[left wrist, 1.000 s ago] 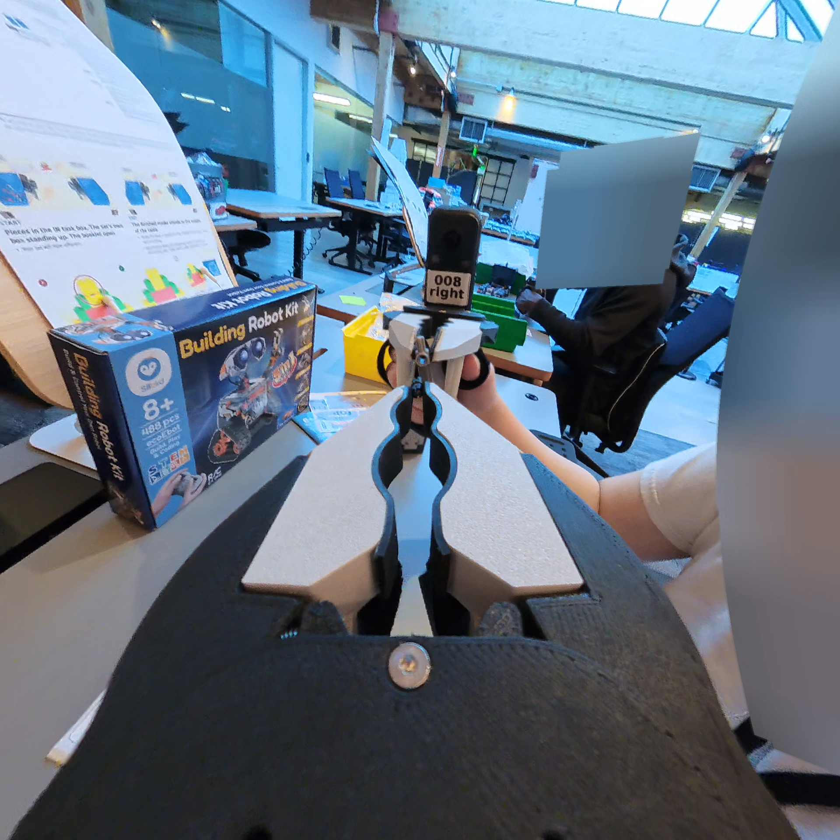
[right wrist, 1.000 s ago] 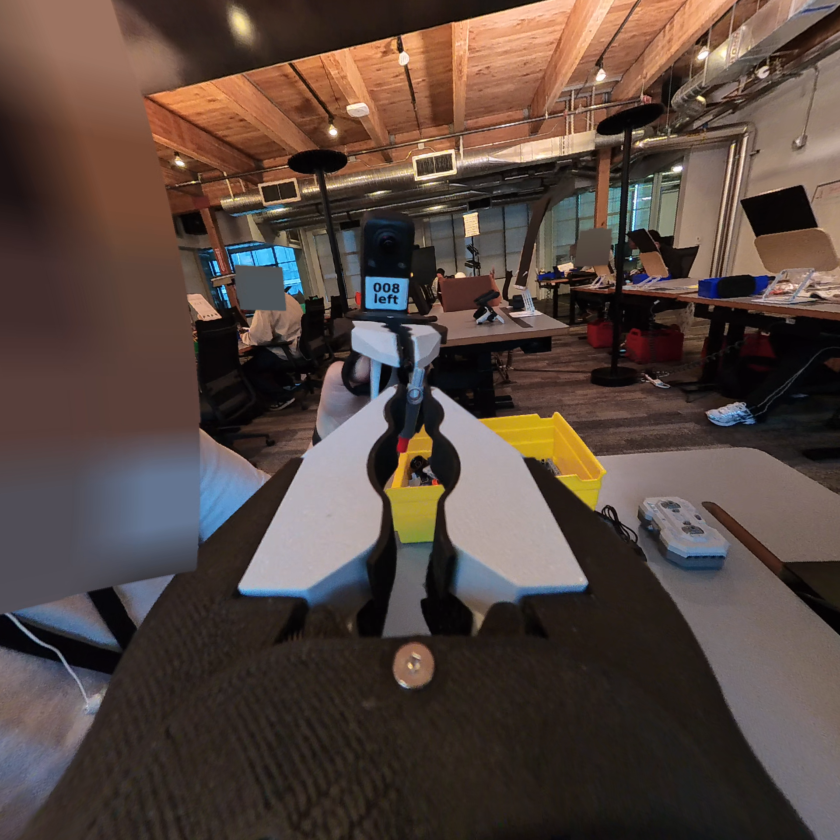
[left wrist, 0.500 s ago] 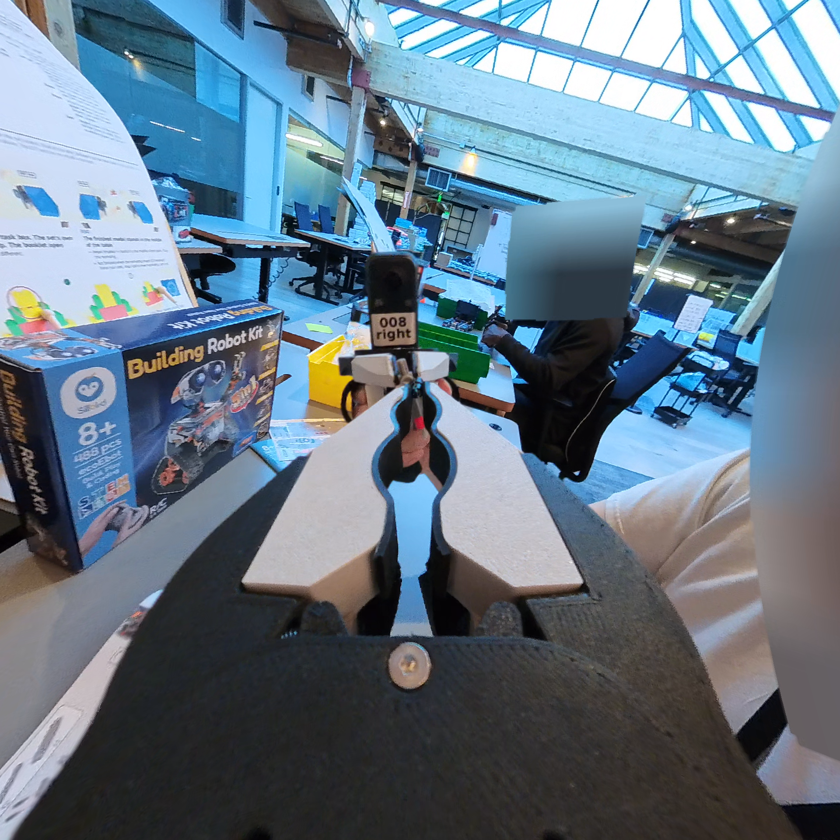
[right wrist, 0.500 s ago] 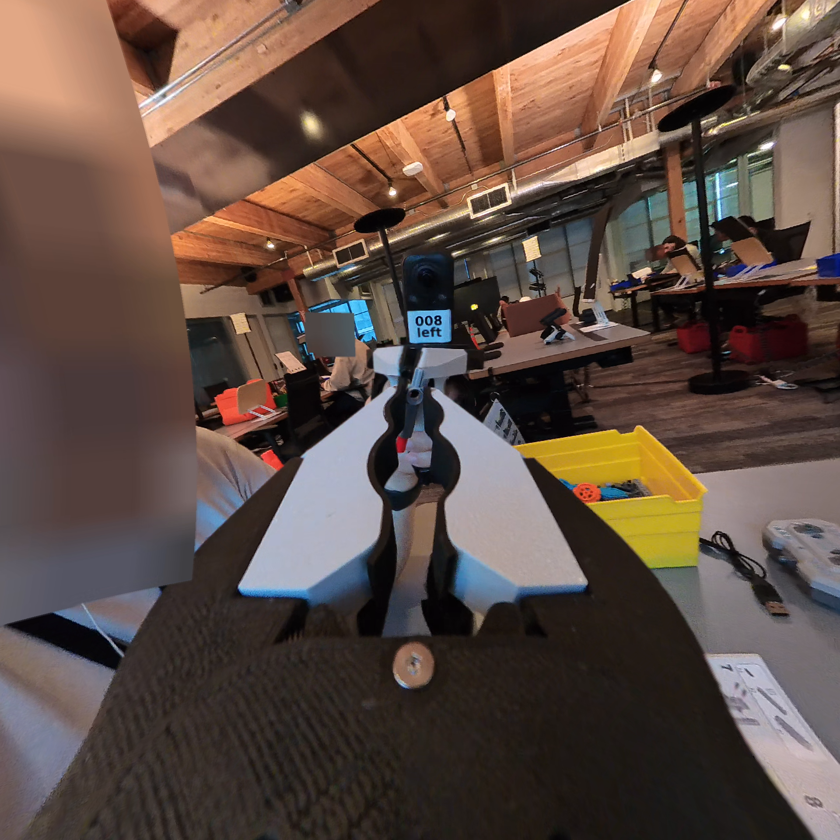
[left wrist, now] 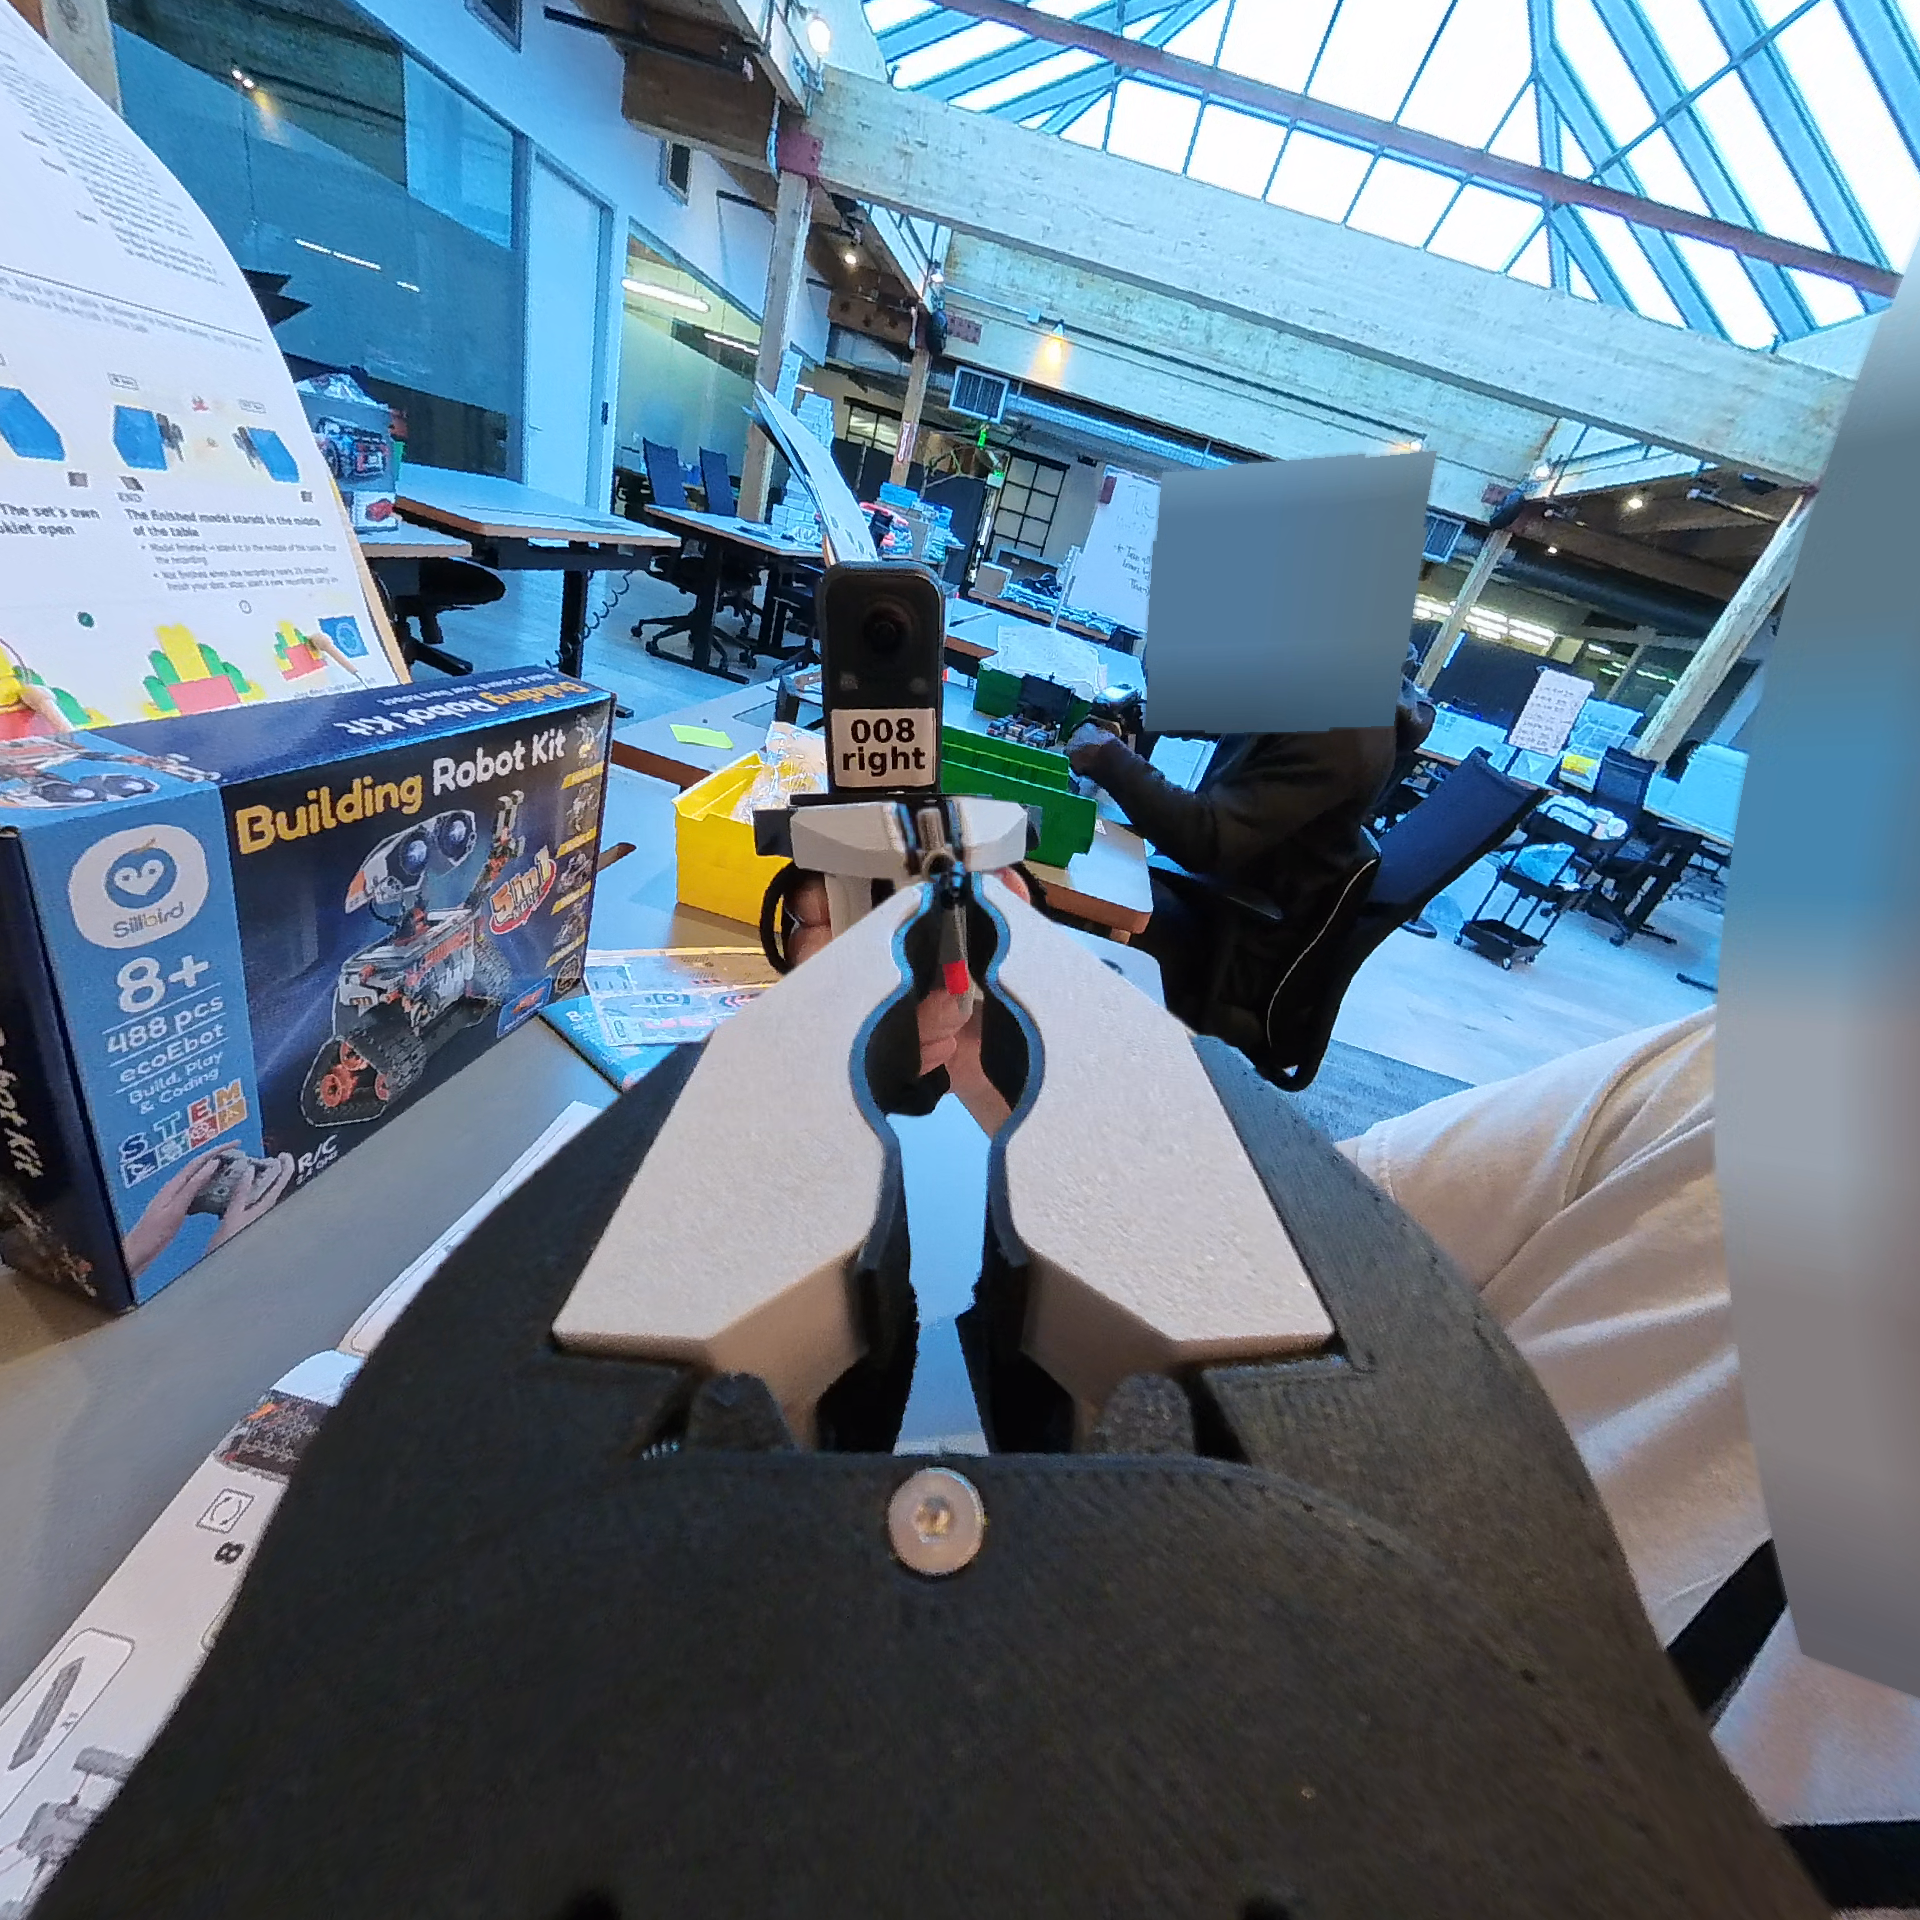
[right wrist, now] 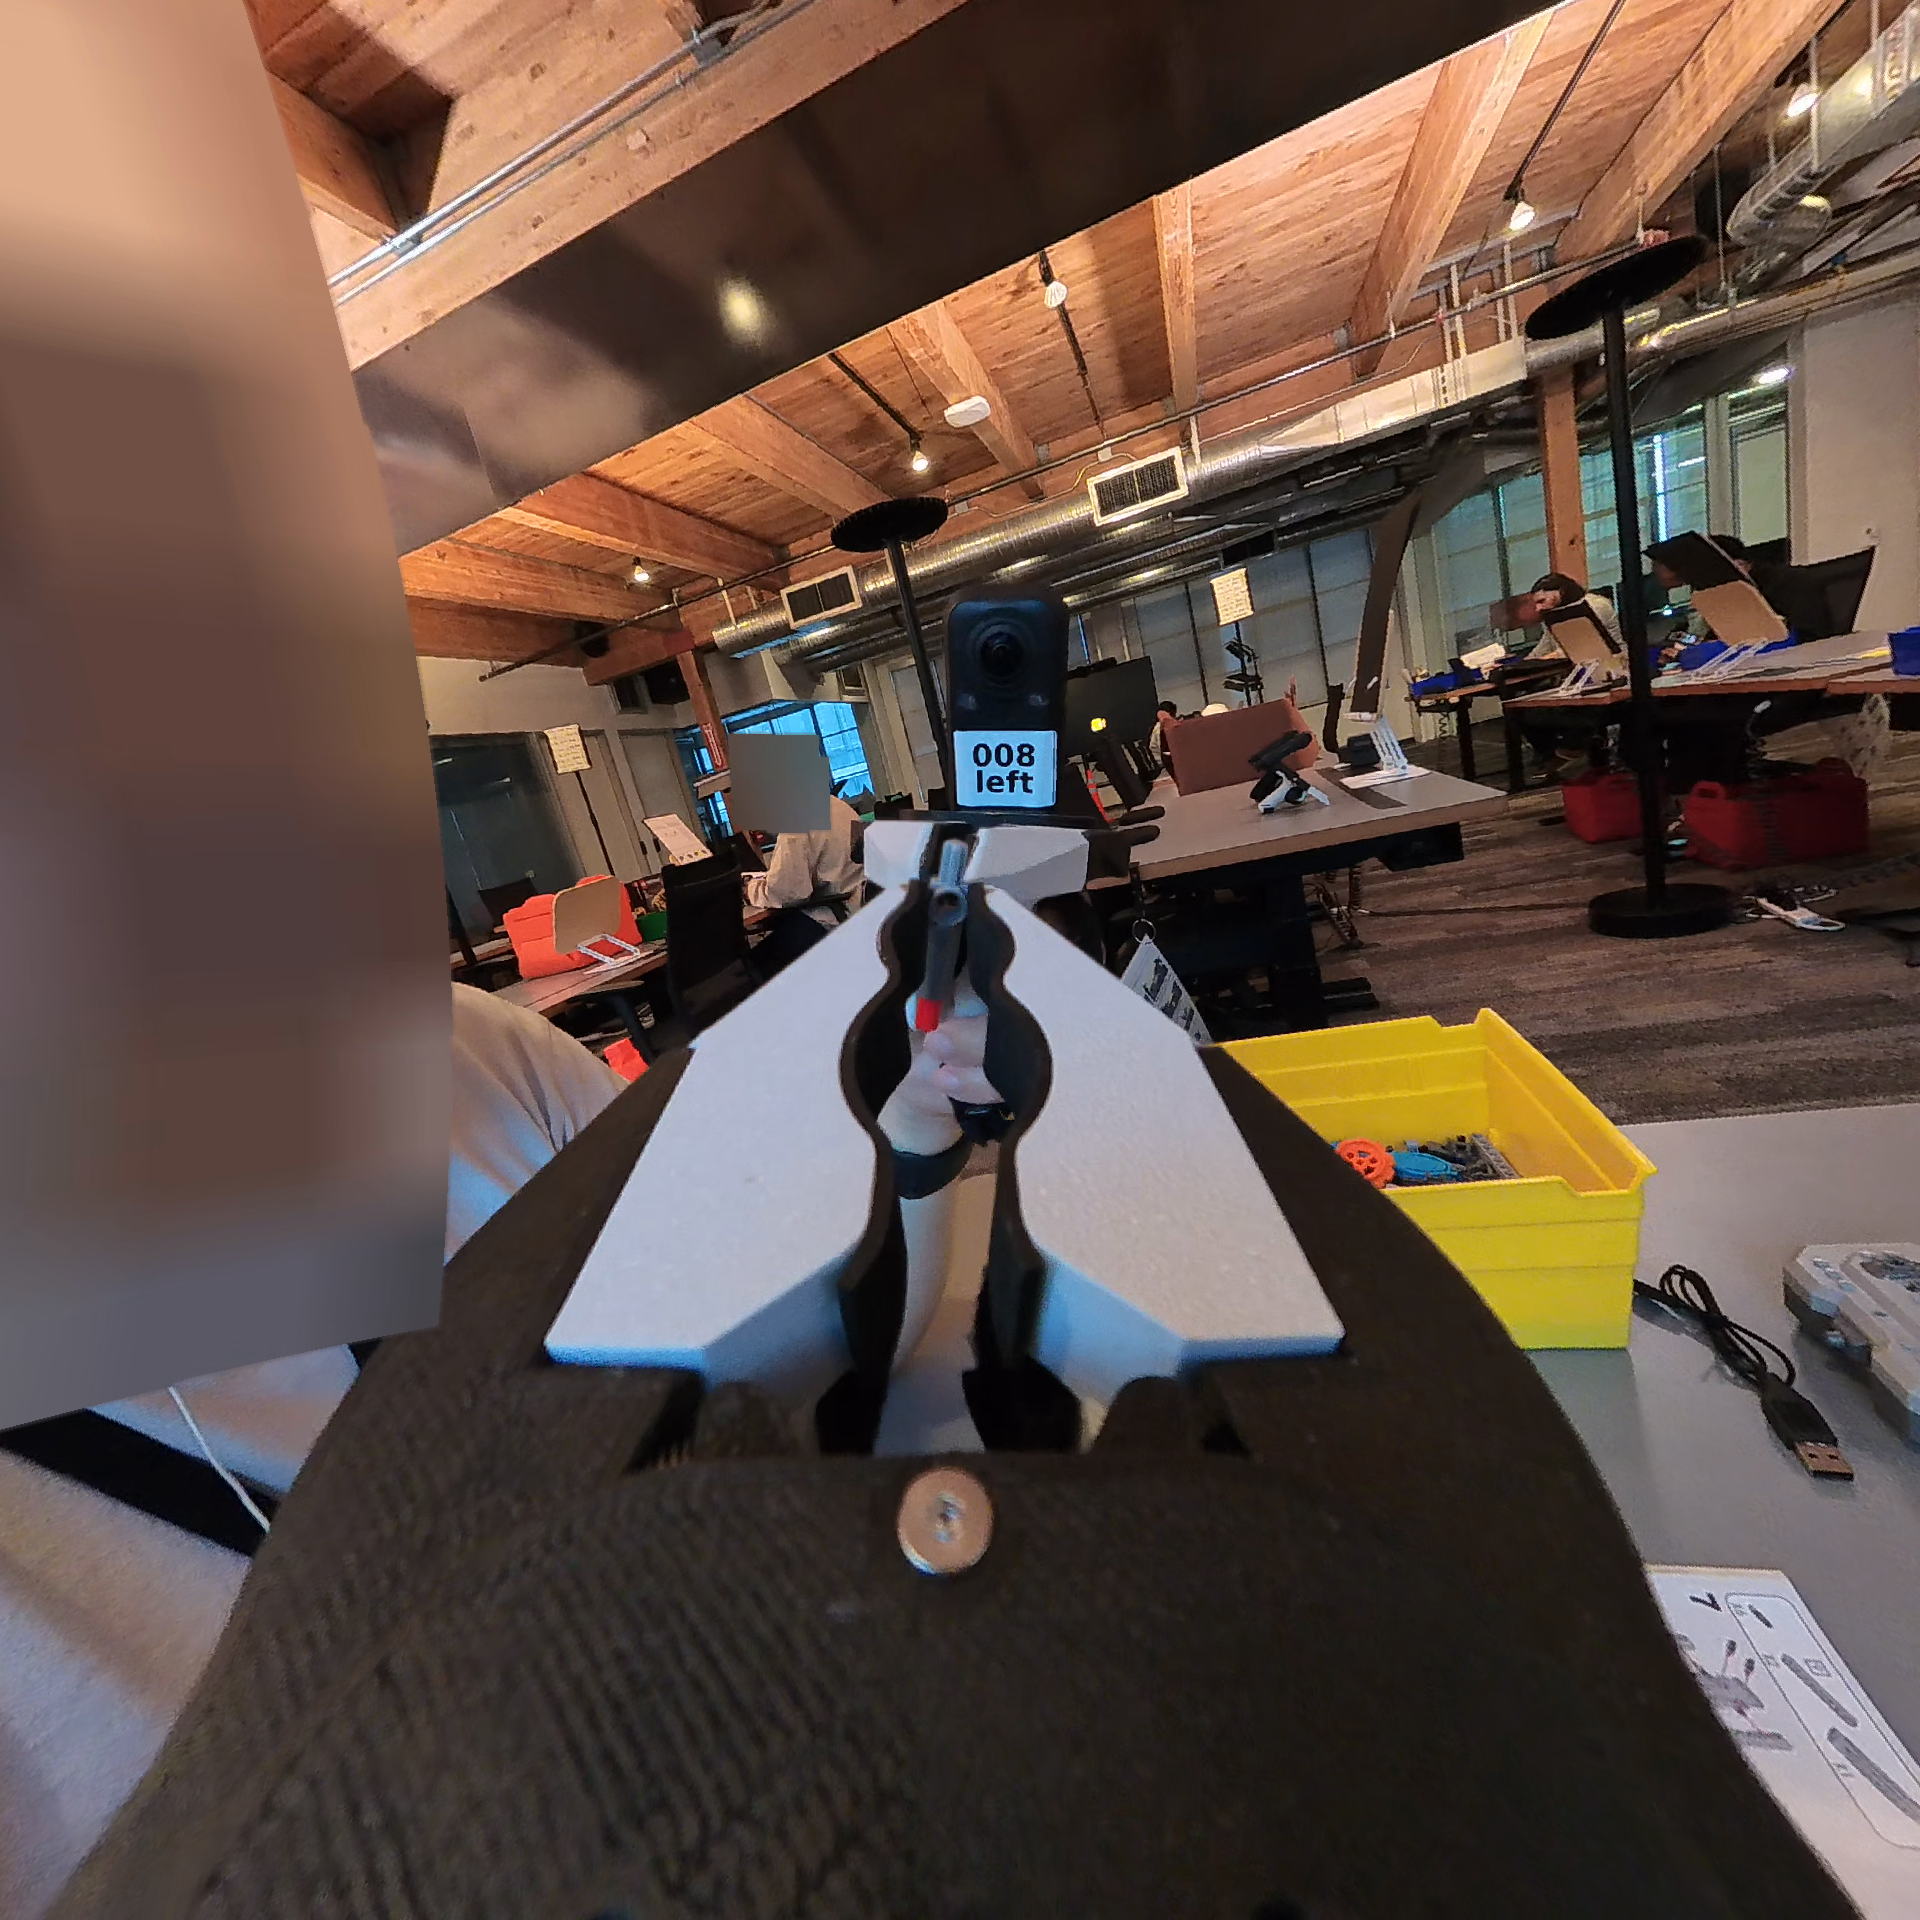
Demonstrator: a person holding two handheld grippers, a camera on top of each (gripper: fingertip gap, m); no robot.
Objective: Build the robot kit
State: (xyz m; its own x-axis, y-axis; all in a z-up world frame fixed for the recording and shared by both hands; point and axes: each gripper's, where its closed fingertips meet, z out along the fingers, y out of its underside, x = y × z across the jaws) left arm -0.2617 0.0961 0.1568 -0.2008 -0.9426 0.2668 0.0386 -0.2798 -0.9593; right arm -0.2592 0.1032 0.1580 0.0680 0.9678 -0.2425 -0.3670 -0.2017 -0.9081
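Note:
My two grippers face each other with their tips together, raised above a grey table (left wrist: 312, 1299). The left gripper (left wrist: 943, 883) is shut, and its tips meet the right gripper (left wrist: 914, 836). A small grey rod (left wrist: 948, 930) with a red end (left wrist: 954, 977) hangs down from where the tips meet. In the right wrist view the right gripper (right wrist: 948, 883) is shut against the left gripper (right wrist: 971, 847). The same grey rod (right wrist: 940, 940) and its red end (right wrist: 925, 1013) hang there. Both grippers seem to pinch the rod's top. A hand shows behind each gripper.
A blue toy kit box (left wrist: 312, 935) stands on the left. A yellow bin (right wrist: 1455, 1174) with small parts, a black USB cable (right wrist: 1756, 1371) and a grey controller (right wrist: 1860, 1309) are on the right. Instruction sheets (right wrist: 1787, 1714) lie near the front edge. People sit at other desks.
Both grippers have risen and tilted upward together, with their tips kept together on the rod. The box, bin and table sit lower in both views.

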